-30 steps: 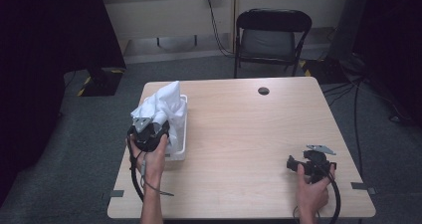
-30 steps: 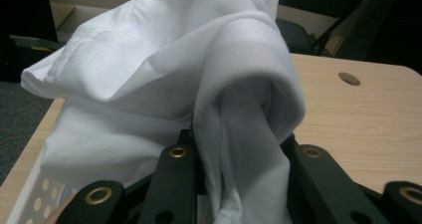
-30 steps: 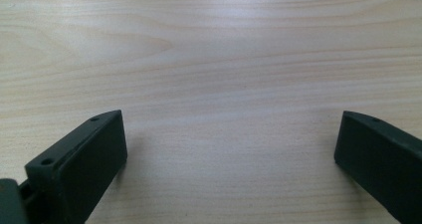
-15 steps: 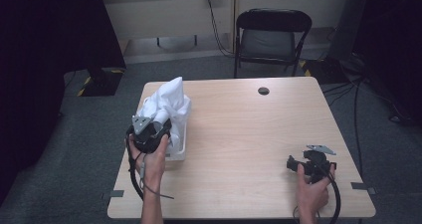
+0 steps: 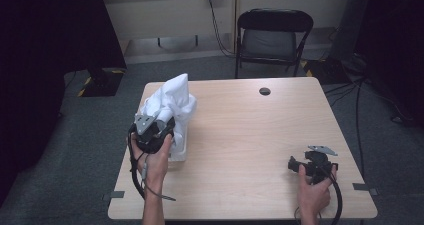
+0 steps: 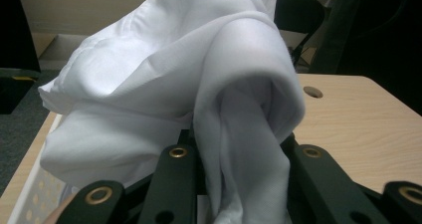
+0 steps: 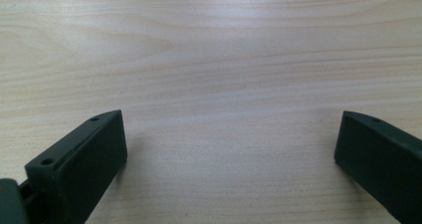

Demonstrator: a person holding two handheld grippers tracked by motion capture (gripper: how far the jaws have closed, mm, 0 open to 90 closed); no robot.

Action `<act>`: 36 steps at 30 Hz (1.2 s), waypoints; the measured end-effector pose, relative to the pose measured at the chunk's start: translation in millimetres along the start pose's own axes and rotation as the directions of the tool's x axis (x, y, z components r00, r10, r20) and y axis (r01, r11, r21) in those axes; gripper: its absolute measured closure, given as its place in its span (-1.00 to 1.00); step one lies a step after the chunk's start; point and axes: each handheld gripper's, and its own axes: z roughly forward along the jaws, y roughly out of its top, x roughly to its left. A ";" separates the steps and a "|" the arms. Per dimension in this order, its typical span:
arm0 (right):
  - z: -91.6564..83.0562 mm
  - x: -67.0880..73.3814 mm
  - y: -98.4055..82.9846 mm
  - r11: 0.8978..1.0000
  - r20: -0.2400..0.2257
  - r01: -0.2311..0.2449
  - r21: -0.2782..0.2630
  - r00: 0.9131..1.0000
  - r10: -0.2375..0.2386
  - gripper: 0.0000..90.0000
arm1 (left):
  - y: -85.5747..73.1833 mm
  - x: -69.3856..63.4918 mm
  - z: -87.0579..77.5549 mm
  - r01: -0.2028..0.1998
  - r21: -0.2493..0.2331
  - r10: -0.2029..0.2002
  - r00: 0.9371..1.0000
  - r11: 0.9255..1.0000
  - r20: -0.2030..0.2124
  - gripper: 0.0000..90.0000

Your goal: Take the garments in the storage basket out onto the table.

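High view: left gripper [image 5: 159, 124] at counter's [image 5: 250, 135] left edge, fingers clamped on white cloth [image 5: 172, 102], bunched and lifted above white perforated basket [image 5: 178, 147]. Left gripper view: cloth [image 6: 199, 84] pinched between fingers [image 6: 174, 179], draping over them, hiding most of what lies ahead; basket wall [image 6: 30, 204] low left. Right gripper [image 5: 312, 161] well apart at counter's right, fingers [image 7: 84, 159] spread wide over bare wood. Round hole [image 5: 265, 91] near far edge; folding chair [image 5: 272, 35] behind counter.

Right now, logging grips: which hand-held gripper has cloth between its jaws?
The left hand-held gripper, shut on the white cloth; the right hand-held gripper stands open over bare table.
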 end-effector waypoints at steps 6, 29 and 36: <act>0.0 0.0 0.0 1.000 0.000 0.000 0.000 1.000 0.000 -1.00 | 3.8 -6.1 -1.9 -0.008 -0.008 0.008 1.000 1.000 0.013 0.64; 0.0 0.0 0.0 1.000 -0.001 0.000 0.000 1.000 0.000 -1.00 | 4.9 -32.1 4.7 -0.027 -0.022 0.029 0.995 0.999 0.096 0.63; -0.1 0.0 0.0 1.000 0.000 0.000 0.000 1.000 0.000 -1.00 | 6.8 -39.1 6.5 -0.029 -0.027 0.032 0.992 0.999 0.118 0.63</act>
